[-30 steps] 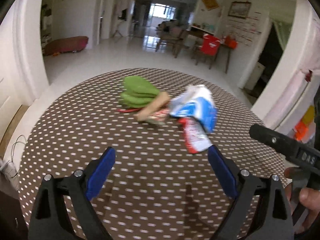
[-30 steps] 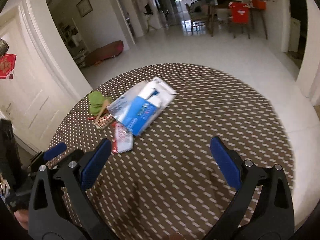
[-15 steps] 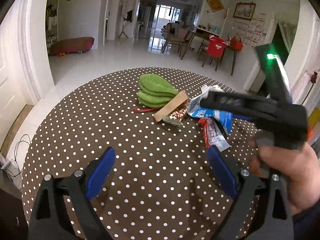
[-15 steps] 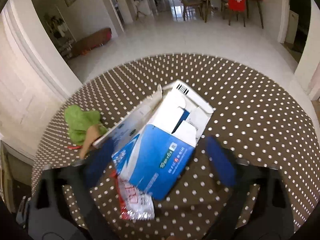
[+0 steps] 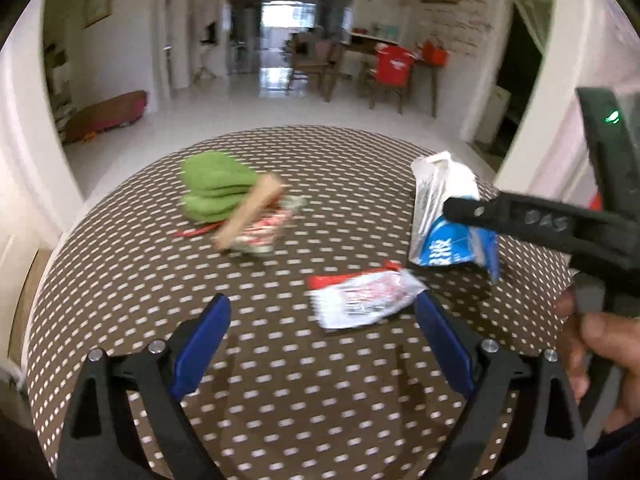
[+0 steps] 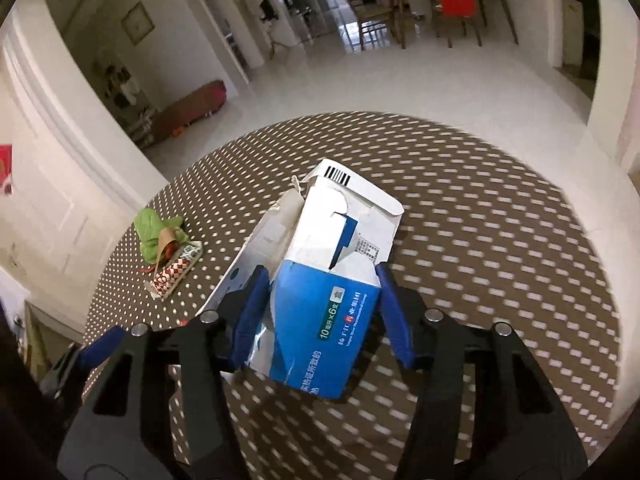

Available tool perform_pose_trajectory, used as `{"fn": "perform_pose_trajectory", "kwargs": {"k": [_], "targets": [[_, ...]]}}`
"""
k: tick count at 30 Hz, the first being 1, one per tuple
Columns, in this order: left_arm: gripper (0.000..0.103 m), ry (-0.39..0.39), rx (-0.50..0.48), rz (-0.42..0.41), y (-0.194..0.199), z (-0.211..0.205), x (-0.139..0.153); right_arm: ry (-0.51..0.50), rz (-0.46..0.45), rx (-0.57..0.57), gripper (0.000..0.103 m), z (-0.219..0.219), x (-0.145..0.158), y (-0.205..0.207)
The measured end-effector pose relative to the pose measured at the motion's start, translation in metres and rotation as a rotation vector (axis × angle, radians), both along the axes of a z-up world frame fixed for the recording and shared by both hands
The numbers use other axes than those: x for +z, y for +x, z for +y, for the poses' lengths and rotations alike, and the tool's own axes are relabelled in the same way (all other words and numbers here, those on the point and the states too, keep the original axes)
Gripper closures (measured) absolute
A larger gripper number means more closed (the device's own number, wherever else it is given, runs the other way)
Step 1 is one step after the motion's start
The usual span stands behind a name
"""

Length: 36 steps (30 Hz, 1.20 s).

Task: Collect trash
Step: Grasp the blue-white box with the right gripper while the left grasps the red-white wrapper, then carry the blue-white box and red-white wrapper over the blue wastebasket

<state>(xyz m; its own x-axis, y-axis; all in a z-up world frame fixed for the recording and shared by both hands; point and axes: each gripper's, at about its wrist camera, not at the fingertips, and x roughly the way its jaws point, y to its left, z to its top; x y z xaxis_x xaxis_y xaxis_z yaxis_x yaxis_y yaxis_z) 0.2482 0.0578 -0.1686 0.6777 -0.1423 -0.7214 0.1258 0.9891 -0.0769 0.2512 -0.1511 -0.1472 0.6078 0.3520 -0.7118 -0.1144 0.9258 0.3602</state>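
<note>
Right gripper (image 6: 320, 304): clamps one blue-and-white box (image 6: 332, 264) (torn open)
Left gripper (image 5: 320, 344): wide, holding nothing
Desk (image 5: 120, 280): two wrappers (image 5: 364, 298), green leaves (image 5: 216, 186)

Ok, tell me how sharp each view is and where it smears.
Left wrist view: motion blur smears the green leaves, the red-and-white wrapper and the table dots; the left tongs stay crisp. Right wrist view: the blue-and-white box between the right tongs reads sharply, while the dots streak.
</note>
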Motion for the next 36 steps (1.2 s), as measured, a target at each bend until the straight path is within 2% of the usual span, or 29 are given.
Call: {"fn": "perform_pose_trajectory", "kwargs": {"k": [3, 7, 9, 10, 11, 12, 13, 19, 25, 30, 36], "targets": [[0.012, 0.082, -0.045, 0.003, 0.008, -0.020, -0.004, 0.025, -0.024, -0.026, 0.050, -0.029, 0.008, -0.018], [0.012, 0.139, -0.120, 0.005, 0.016, -0.038, -0.007, 0.046, -0.049, -0.046, 0.050, -0.057, 0.019, -0.037], [0.012, 0.149, -0.177, 0.031, 0.020, -0.047, -0.011, 0.054, -0.062, -0.061, 0.050, -0.062, 0.025, -0.043], [0.017, 0.146, -0.189, 0.043, 0.022, -0.048, -0.013, 0.060, -0.067, -0.066, 0.050, -0.074, 0.028, -0.050], [0.042, 0.136, -0.212, 0.061, 0.027, -0.051, -0.014, 0.065, -0.072, -0.071, 0.050, -0.083, 0.029, -0.052], [0.048, 0.122, -0.224, 0.068, 0.029, -0.052, -0.015, 0.068, -0.078, -0.075, 0.050, -0.086, 0.031, -0.056], [0.060, 0.110, -0.223, 0.064, 0.028, -0.052, -0.013, 0.070, -0.082, -0.078, 0.050, -0.090, 0.032, -0.059], [0.080, -0.019, -0.192, 0.071, 0.014, -0.044, -0.012, 0.088, -0.096, -0.092, 0.050, -0.113, 0.036, -0.078], [0.080, -0.070, -0.206, 0.056, -0.015, -0.051, -0.015, 0.089, -0.120, -0.115, 0.050, -0.127, 0.043, -0.088], [0.080, -0.115, -0.224, 0.018, -0.035, -0.076, -0.008, 0.083, -0.151, -0.141, 0.050, -0.139, 0.052, -0.098], [0.080, -0.145, -0.263, -0.045, -0.047, -0.114, 0.017, 0.074, -0.180, -0.181, 0.051, -0.158, 0.060, -0.110]]}}
